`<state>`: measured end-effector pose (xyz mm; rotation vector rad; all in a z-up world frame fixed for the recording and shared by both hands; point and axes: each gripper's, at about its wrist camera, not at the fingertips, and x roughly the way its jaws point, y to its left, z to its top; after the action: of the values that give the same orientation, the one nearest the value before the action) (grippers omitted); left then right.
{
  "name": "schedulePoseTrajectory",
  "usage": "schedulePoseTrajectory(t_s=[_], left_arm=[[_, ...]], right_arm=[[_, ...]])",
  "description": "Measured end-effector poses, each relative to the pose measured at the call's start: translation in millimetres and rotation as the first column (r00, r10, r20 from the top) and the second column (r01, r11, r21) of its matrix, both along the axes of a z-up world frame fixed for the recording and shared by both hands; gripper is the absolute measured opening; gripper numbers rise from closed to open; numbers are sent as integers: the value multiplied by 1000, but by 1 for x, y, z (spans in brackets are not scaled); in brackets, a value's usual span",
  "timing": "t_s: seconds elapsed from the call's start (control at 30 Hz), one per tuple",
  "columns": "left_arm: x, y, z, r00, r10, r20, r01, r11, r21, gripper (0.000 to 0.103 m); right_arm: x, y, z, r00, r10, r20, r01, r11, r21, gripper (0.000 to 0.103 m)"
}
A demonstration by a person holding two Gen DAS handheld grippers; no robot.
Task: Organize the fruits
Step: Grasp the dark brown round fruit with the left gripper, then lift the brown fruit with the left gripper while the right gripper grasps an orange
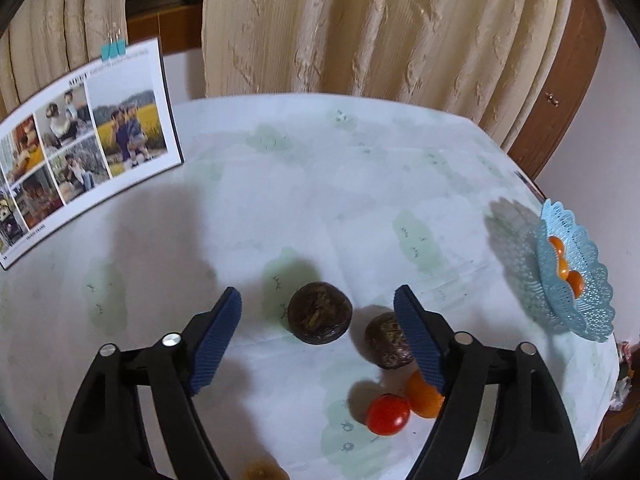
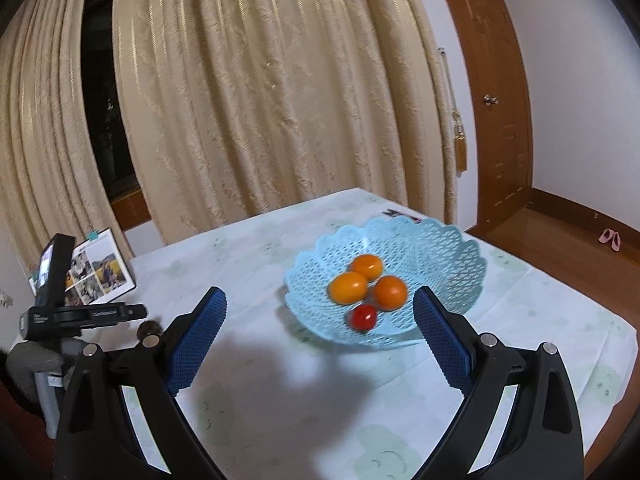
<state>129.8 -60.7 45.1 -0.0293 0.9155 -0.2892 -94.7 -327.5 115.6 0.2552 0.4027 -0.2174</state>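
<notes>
Hovering wide open and empty, the left gripper frames a dark round wrinkled fruit lying on the pale tablecloth; the right gripper, jaws spread and empty, faces the light-blue lattice plastic basket beyond its tips.

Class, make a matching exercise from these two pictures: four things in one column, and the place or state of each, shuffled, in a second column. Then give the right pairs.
Things
1. Light blue lattice plastic basket
2. Nearer dark brown round fruit
3. Small red tomato on the cloth
4. Photo collage board

Places
A. Propped upright at the table's far edge
B. Between the left gripper's open fingers, untouched
C. Holds three orange fruits and one red
D. Beside an orange fruit

Pairs: 1-C, 2-B, 3-D, 4-A
</notes>
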Motion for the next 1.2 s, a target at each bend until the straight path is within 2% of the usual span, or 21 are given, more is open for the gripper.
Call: schedulePoseTrajectory(t_s=[0.07,0.2,0.33,0.43,0.57,0.67,0.77,1.0,1.2], left_arm=[[3,1,-6,1000,3,-21,-3,1000,-3,69],[9,-1,-18,998,-9,-55,9,1000,-10,65],[15,-2,-30,997,-10,-79,9,1000,-2,56],[16,-3,-31,998,-13,-68,13,1000,4,54],[16,-4,-32,998,-28,-65,27,1000,-10,42],[15,-4,-31,997,-28,-69,27,1000,-9,42],[13,-1,-24,998,-23,-56,22,1000,-12,42],[-3,8,16,999,7,53,-6,1000,-17,42],[-16,19,49,990,31,138,-25,999,-45,42]], right_arm=[[2,4,-3,1000,18,-10,-18,1000,0,96],[9,16,-7,998,57,-32,-57,998,-7,96],[15,27,-12,994,92,-54,-93,996,-12,96],[17,33,-16,991,115,-68,-116,993,-14,96],[24,44,-22,984,154,-93,-156,988,-7,96],[28,50,-24,978,180,-109,-182,983,-9,96],[33,60,-28,967,220,-130,-223,975,-10,96],[55,80,-39,920,338,-196,-332,941,65,96],[77,102,-44,889,393,-235,-390,919,58,95]])
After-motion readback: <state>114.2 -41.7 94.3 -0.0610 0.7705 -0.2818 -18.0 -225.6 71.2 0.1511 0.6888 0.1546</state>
